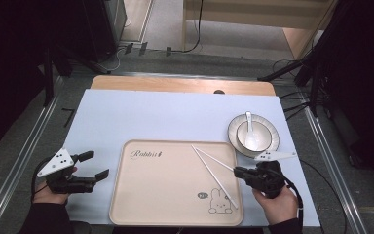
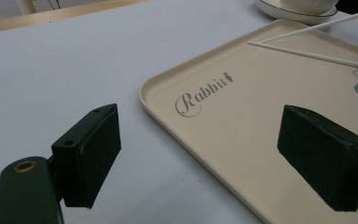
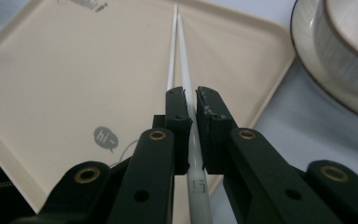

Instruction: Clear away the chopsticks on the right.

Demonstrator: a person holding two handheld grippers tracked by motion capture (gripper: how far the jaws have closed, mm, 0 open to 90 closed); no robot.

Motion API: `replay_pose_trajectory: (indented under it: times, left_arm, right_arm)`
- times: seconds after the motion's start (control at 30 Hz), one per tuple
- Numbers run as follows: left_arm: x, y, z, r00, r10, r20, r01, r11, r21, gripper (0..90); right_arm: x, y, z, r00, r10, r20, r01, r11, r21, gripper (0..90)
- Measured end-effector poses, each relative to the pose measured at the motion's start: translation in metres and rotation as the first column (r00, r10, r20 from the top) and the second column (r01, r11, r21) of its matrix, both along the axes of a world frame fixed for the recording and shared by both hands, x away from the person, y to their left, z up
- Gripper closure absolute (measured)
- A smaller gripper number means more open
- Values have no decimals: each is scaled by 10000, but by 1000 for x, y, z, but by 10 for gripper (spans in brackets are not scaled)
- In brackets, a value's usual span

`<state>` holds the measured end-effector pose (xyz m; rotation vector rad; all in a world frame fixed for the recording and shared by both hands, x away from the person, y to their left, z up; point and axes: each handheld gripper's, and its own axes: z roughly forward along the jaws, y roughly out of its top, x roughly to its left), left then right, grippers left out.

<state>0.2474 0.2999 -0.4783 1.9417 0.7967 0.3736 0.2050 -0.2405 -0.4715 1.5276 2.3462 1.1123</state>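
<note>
Right tool: we have its jaws nearly closed, pinching one white chopstick between the pads.
Held chopstick: it runs straight out ahead of the jaws, its long axis in line with them, over the right part of the beige tray.
Second chopstick: it lies flat on the tray, slanting from the far middle toward the rabbit drawing at the near right corner; the far ends of the two sticks nearly meet.
Left tool: we hold it wide open and empty, just off the tray's left edge, above the table.
Bowl and plate: they stand beyond the right tool, off the tray, with a spoon inside.
Key relation: both sticks are on our right side, so we judge the right hand nearer.
</note>
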Motion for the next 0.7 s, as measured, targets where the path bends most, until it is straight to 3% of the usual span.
replay_pose_trajectory:
  times: [0.17, 0.33, 0.53, 0.7]
  left_arm:
    - [1, -1, 0, 10000, -63, -24, 63, 10000, 35, 136]
    - [1, -1, -1, 10000, -79, -30, 79, 10000, 28, 136]
    - [1, -1, -1, 9999, -120, -25, 120, 9999, 0, 136]
    - [1, -1, 0, 9999, -126, -41, 127, 9999, 13, 136]
  right_arm:
    - [-9, 16, -23, 9989, -94, -463, 77, 9993, -365, 839]
    - [-12, 25, -35, 9995, -197, -243, 186, 9989, -432, 837]
    - [-7, 27, -49, 9998, -201, -72, 201, 9998, 0, 827]
    - [-3, 27, -58, 9989, -67, -471, 79, 9997, 248, 777]
